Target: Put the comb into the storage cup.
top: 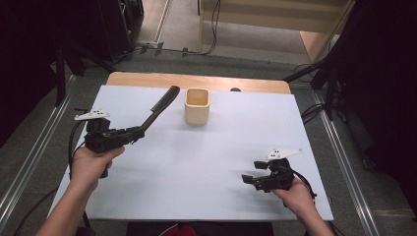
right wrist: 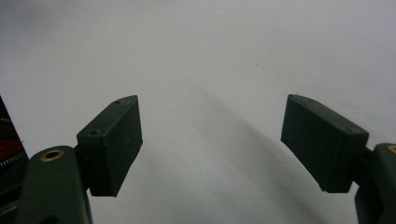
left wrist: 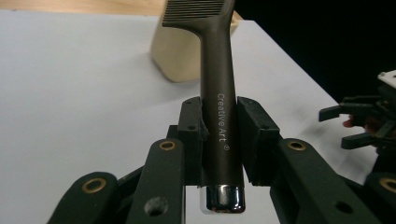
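My left gripper (top: 136,132) (left wrist: 219,133) is shut on the handle of a dark brown comb (top: 160,107) (left wrist: 218,93), lettered "Creative Art", with a silver cap at its near end. The comb slants up and away, its toothed head near a small cream square cup (top: 197,105) (left wrist: 180,53) that stands upright at the back middle of the table. My right gripper (top: 248,178) (right wrist: 212,144) stands open near the front right, low over the white surface, with nothing between its pads (right wrist: 114,140). The right gripper (left wrist: 369,126) also appears at the right edge of the left gripper view.
The white sheet (top: 196,162) covers a wooden table (top: 147,78) whose bare edge shows at the back. Dark stands and cables flank the table on the floor at both sides.
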Available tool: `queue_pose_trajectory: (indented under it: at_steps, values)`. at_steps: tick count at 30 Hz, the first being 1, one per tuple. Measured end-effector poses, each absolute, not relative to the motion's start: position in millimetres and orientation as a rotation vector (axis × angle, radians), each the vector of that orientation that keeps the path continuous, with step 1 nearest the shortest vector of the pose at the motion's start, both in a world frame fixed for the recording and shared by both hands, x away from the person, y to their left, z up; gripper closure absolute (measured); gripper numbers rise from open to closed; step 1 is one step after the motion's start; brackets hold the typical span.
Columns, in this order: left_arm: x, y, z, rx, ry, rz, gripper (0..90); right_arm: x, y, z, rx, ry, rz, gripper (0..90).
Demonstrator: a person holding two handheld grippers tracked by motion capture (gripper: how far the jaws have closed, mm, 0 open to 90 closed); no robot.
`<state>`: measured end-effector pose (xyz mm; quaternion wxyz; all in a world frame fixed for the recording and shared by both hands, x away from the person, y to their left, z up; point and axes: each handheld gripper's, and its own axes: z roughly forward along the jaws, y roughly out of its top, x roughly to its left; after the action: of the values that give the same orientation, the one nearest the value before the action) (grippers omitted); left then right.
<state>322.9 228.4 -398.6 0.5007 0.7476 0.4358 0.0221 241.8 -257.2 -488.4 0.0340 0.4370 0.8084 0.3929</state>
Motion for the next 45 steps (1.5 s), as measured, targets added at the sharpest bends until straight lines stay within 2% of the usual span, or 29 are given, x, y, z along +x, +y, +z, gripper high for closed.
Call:
queue_pose_trajectory:
  at_steps: [23,45]
  values:
    - [338,135,-388,1.839,0.896,-0.031,73.6,236,-259,-473,1.464,2.364,1.269,18.2]
    - [339,61,-413,1.824,0.868,-0.069,73.5,244,-244,-446,1.539,2.24,1.233,19.5]
